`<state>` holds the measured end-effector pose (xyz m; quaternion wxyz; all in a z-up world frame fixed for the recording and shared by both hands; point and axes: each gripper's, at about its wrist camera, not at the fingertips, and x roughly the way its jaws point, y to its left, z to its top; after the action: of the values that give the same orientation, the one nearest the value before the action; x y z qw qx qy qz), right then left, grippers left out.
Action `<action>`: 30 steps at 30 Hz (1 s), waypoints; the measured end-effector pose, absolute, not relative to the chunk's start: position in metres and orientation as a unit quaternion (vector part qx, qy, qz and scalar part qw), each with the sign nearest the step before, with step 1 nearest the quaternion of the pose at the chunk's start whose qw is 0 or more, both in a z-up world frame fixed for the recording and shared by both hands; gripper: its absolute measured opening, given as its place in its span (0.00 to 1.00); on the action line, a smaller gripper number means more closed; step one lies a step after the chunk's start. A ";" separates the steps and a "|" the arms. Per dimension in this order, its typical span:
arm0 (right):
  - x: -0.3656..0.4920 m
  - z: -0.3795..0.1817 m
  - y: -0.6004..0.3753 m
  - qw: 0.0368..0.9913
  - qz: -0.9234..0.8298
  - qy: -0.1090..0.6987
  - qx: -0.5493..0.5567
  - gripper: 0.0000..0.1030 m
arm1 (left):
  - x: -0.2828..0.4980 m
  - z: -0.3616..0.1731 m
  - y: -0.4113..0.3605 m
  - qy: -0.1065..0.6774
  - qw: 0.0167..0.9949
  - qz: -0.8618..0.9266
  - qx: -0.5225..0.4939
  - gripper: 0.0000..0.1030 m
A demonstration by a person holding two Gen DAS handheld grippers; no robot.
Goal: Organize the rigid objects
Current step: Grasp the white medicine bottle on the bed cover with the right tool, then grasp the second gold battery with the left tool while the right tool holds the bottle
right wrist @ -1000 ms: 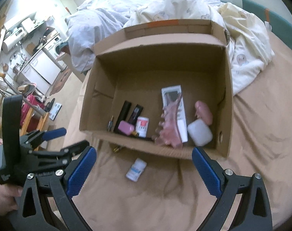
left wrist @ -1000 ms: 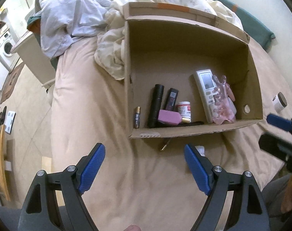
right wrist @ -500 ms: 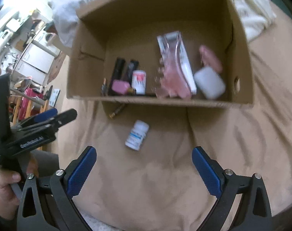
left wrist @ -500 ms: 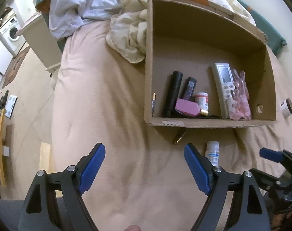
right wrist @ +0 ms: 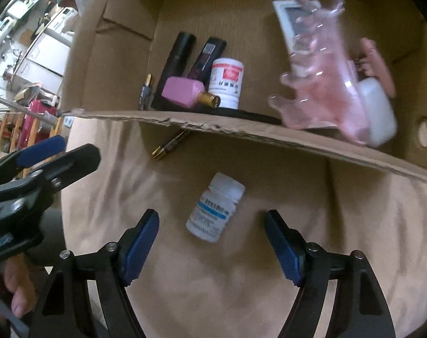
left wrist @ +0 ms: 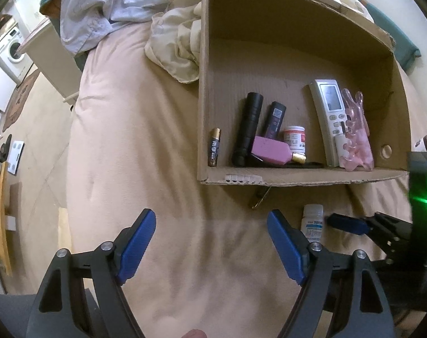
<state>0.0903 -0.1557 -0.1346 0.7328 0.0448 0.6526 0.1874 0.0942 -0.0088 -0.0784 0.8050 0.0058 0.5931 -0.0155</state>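
Low in the right wrist view, the right gripper (right wrist: 212, 242) has its blue-padded jaws closing, with the small white plastic pill bottle with a blue label (right wrist: 215, 208) lying on its side on the beige bedsheet (right wrist: 241, 281) just beyond the pads — neither pad touches it. Above the bottle, a gold-tipped dark tube (right wrist: 168, 145) lies half under the torn front edge of the open brown cardboard box (right wrist: 241, 132), which crosses the frame between bottle and box floor. At the left edge, the left gripper (left wrist: 210, 242) is held by a hand (right wrist: 16, 290); in its own view its jaws stand wide and are easing inward, bare sheet between them.

Inside the box, from left: an AA battery (left wrist: 214, 148), a black flashlight (left wrist: 247, 129), a dark rectangular device (left wrist: 275, 119), a pink bottle with a gold cap (left wrist: 272, 152), a white jar with a red label (left wrist: 295, 140), a white remote control (left wrist: 330, 121) and a clear pink plastic clip (left wrist: 357, 138). Upper left — a rumpled pale quilt (left wrist: 174, 45).
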 end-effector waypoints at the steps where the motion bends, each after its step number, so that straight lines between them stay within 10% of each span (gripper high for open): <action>1: 0.091 -0.137 -0.153 0.733 0.186 0.653 0.041 0.77 | 0.094 -0.079 -0.008 0.595 0.804 -0.016 0.005 0.77; 5: 0.089 -0.139 -0.145 0.740 0.175 0.649 0.009 0.38 | 0.095 -0.085 -0.004 0.602 0.798 -0.015 0.002 0.77; 30: 0.060 -0.023 -0.218 0.803 0.219 0.550 0.062 0.28 | 0.088 -0.095 -0.026 0.597 0.800 -0.048 0.047 0.70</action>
<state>0.0604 -0.2180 -0.0230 0.8034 0.0621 0.5501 0.2195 0.0879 -0.0257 -0.0955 0.7996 0.0467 0.5967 -0.0478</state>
